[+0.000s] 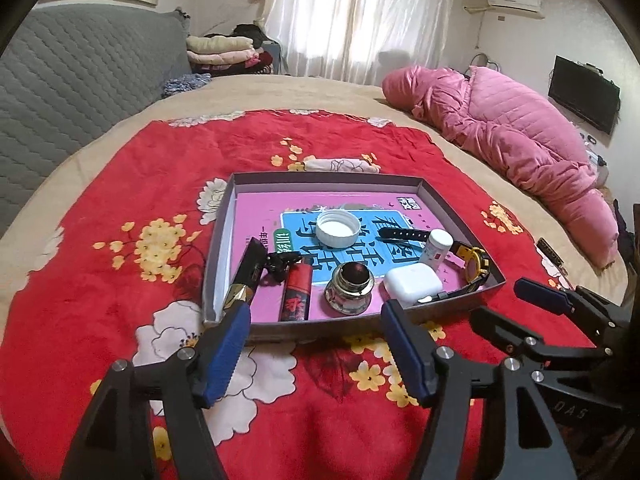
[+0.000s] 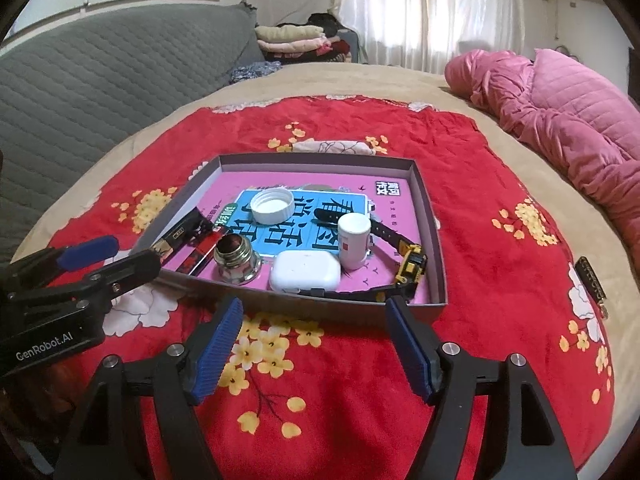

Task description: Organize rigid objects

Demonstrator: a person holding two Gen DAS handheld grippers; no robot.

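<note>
Hovering grippers: the left gripper (image 1: pixel 316 316) and the right gripper (image 2: pixel 314 312) hang side by side over a red floral blanket (image 1: pixel 120 300), both short of the tray's near wall.
Left gripper: jaws spread wide, nothing between the blue pads (image 1: pixel 224 352).
Right gripper: jaws likewise wide and empty, pointing at the near wall.
Tray: a shallow grey cardboard tray (image 1: pixel 218 248) with a pink printed floor lies on the blanket.
Rear of tray: a white cap (image 1: pixel 337 227) rests open side up near the middle.
Left side: a black and gold bar (image 1: pixel 246 276) leans against the left wall, a red lighter (image 1: pixel 297 290) just beside it.
Front row: a small glass jar (image 1: pixel 349 287) stands beside a white earbud case (image 1: pixel 412 285).
Right side: a white bottle (image 2: pixel 354 242) stands upright behind the case; a yellow and black wristwatch (image 2: pixel 410 266) lies along the right, its strap running behind the bottle.
Background: a pink quilted coat (image 1: pixel 520 136) lies on the bed, well apart from the tray.
</note>
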